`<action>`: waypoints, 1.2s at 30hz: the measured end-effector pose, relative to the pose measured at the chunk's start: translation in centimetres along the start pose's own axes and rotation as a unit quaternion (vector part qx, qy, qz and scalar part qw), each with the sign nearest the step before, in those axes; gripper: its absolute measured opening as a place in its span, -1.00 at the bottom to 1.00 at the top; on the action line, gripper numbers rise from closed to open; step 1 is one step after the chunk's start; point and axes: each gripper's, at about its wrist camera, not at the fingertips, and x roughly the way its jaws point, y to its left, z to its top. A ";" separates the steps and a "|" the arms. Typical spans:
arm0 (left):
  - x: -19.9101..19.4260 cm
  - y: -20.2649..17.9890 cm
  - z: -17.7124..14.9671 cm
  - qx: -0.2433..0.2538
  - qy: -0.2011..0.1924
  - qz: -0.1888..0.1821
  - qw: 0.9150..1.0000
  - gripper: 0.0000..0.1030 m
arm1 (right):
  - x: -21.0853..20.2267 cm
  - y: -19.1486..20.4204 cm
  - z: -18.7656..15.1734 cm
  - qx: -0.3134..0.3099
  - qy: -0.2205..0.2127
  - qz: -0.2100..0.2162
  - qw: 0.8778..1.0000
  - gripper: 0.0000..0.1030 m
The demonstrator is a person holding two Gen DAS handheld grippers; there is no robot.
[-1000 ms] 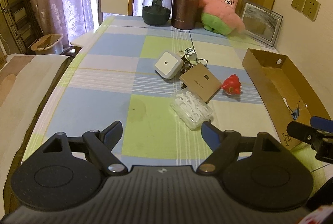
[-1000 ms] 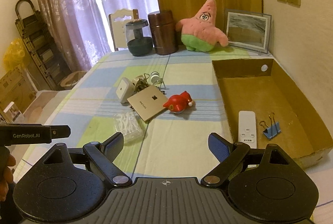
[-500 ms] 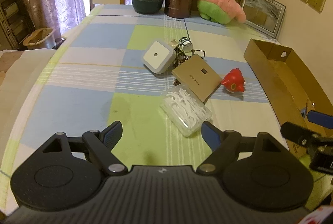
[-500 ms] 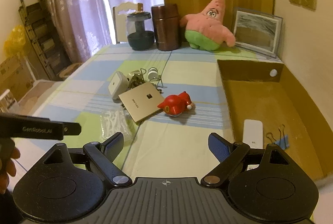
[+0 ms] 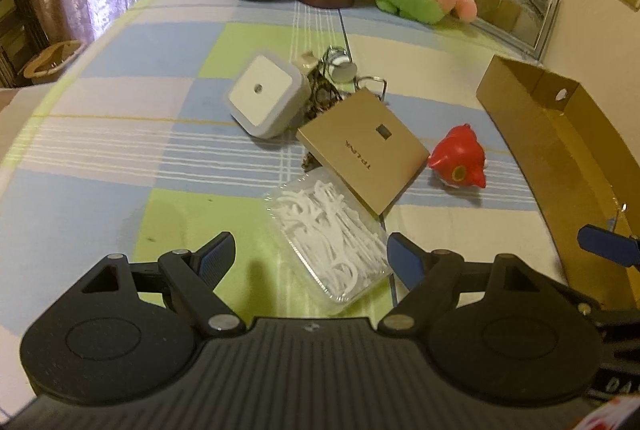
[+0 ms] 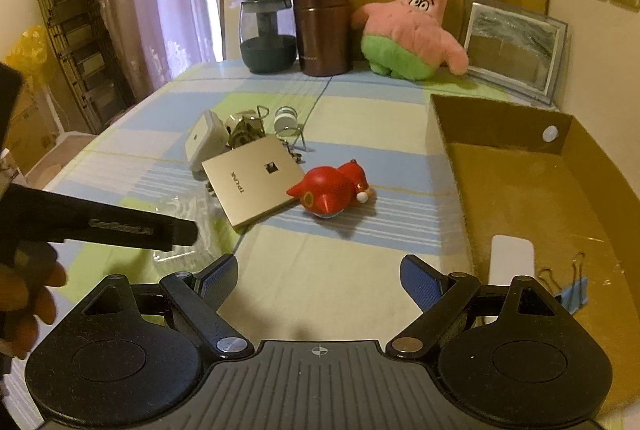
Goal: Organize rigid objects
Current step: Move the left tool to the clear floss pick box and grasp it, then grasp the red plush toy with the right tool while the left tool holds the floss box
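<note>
Checked tablecloth (image 5: 120, 134), both grippers' fingers (image 5: 218, 256) spread wide, empty

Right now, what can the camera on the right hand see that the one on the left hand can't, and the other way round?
Only the right view shows inside the cardboard box: a white remote and a blue binder clip. It also shows a folded ladder.

Only the left view shows the floss picks box clearly; in the right view the left gripper hides most of it.

Both show the gold plate, red toy, white night light, plush star, and open, empty fingers.
</note>
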 end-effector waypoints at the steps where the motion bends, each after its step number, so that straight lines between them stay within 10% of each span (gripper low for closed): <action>1: 0.4 -0.1 0.1 -0.003 0.001 -0.002 1.000 0.56 | 0.1 0.0 -0.1 -0.001 0.001 0.000 1.000 0.66; 16: 2.9 -0.1 0.9 0.016 0.022 -0.011 1.000 0.40 | 1.9 0.3 -0.2 -0.005 0.005 0.009 1.000 0.66; 20: 2.9 0.5 0.9 0.049 0.024 -0.005 0.998 0.05 | 2.3 0.4 0.0 -0.005 0.005 0.011 1.000 0.66; 36: 1.7 3.5 2.8 0.081 -0.011 -0.002 0.997 0.02 | 4.8 0.1 2.2 0.041 -0.011 -0.001 0.999 0.66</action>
